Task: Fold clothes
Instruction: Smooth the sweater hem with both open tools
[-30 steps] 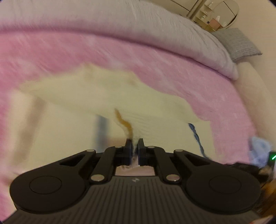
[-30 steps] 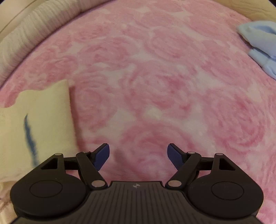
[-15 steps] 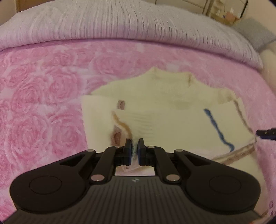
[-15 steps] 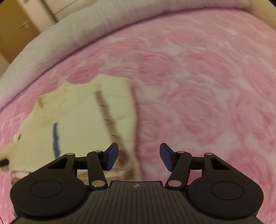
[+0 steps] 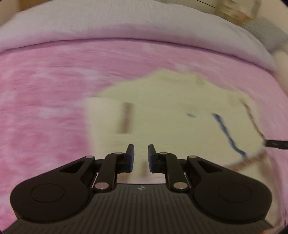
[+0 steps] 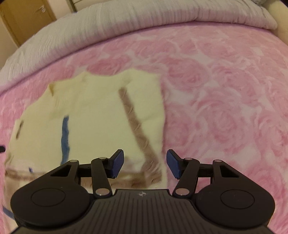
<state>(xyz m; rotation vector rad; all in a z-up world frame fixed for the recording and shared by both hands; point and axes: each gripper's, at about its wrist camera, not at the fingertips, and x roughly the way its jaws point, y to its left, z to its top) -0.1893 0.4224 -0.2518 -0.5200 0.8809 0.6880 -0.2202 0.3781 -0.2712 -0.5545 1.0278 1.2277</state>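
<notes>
The left gripper was opening, its jaws slightly apart with nothing pinched; the right gripper hovered spread over the near corner of the cream garment, gripping nothing. That garment lay partly folded (sides seemingly tucked in) on the pink rose blanket; a final fold probably remained. Beyond it ran a pale ribbed quilt and a wooden door.

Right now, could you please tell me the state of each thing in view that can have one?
Cream garment: lying on the pink blanket, partly folded, held by neither gripper.
Left gripper: jaws opening, a narrow gap, nothing pinched between them.
Right gripper: open, above the garment's near right corner, gripping nothing.
Grey duvet: bunched along the blanket's far edge.
</notes>
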